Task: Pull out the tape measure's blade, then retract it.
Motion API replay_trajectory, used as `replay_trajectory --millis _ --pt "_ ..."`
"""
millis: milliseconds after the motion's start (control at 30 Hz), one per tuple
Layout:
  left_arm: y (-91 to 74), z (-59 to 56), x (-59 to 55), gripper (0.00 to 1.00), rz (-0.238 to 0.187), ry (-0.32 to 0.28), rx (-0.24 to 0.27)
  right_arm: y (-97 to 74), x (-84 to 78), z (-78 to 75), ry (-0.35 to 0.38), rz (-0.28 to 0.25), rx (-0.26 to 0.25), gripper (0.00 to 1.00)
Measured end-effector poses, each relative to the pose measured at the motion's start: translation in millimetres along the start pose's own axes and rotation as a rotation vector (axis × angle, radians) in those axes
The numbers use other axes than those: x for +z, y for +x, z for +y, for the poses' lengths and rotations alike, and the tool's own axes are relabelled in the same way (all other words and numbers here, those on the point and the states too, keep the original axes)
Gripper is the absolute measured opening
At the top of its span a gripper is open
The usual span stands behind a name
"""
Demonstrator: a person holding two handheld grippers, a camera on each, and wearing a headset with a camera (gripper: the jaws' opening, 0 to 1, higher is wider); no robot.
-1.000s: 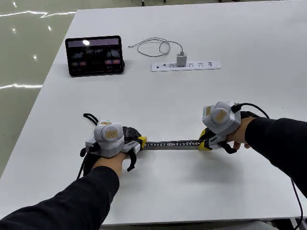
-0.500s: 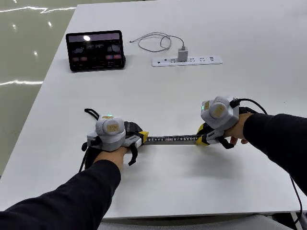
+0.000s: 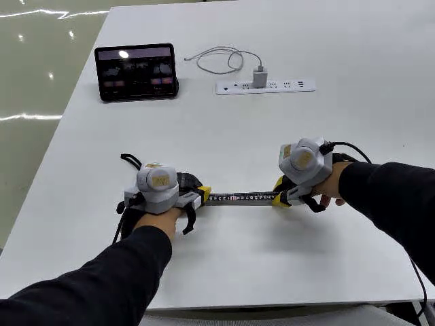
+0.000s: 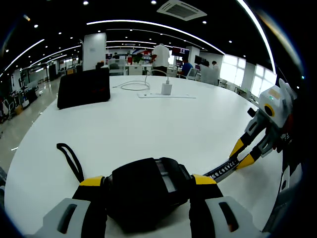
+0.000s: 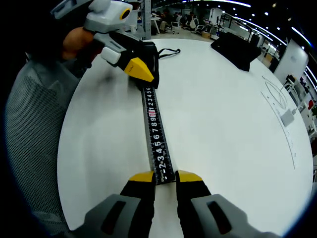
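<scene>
White table (image 3: 272, 129) runs broad and mostly bare from the near edge to the far one. The person leans in over its near side with both arms in dark sleeves: the left forearm (image 3: 88, 285) comes up from the near left corner, and the right forearm (image 3: 394, 204) reaches in from the right, bent inward at the wrist. On the far left a dark tablet (image 3: 136, 71) stands propped. To its right lies a white power strip (image 3: 272, 86) with a charger (image 3: 259, 77) plugged in and a loose cable (image 3: 217, 61) coiled just behind it. The left hand (image 3: 158, 223) is wrapped round the left gripper (image 3: 197, 195), knuckles up, with the tool pointing right. Its yellow-tipped jaws are pressed against either side of the black tape measure case (image 4: 146, 191), which sits on the table near the front, left of centre. The right hand (image 3: 333, 187) holds the right gripper (image 3: 277, 193) low and aimed left, so the two tools face each other. Its jaws are drawn in on the free end of the blade (image 5: 154, 134) and pinch it. That blade lies flat and straight on the tabletop between the two tools, printed numbers up. A thin black wrist strap (image 3: 129, 161) trails from the case toward the far left.
</scene>
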State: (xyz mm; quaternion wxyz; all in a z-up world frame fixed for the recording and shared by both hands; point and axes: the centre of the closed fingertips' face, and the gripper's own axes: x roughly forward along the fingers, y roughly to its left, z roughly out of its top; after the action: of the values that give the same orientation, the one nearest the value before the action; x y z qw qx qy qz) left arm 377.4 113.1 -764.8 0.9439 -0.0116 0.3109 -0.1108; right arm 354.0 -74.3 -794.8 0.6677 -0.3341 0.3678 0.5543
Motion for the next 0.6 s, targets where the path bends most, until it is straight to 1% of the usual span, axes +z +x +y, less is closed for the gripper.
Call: replay_trajectory --millis 267,600 --pt "0.0 0.1 0.1 0.64 0.0 0.0 0.0 4.3 6.3 0.5 -0.001 -0.002 -0.001 0.12" --pt "-0.3 0.0 -0.3 0.64 0.004 -0.003 0.002 9.1 15.4 1.2 0.0 -0.018 -0.001 0.12"
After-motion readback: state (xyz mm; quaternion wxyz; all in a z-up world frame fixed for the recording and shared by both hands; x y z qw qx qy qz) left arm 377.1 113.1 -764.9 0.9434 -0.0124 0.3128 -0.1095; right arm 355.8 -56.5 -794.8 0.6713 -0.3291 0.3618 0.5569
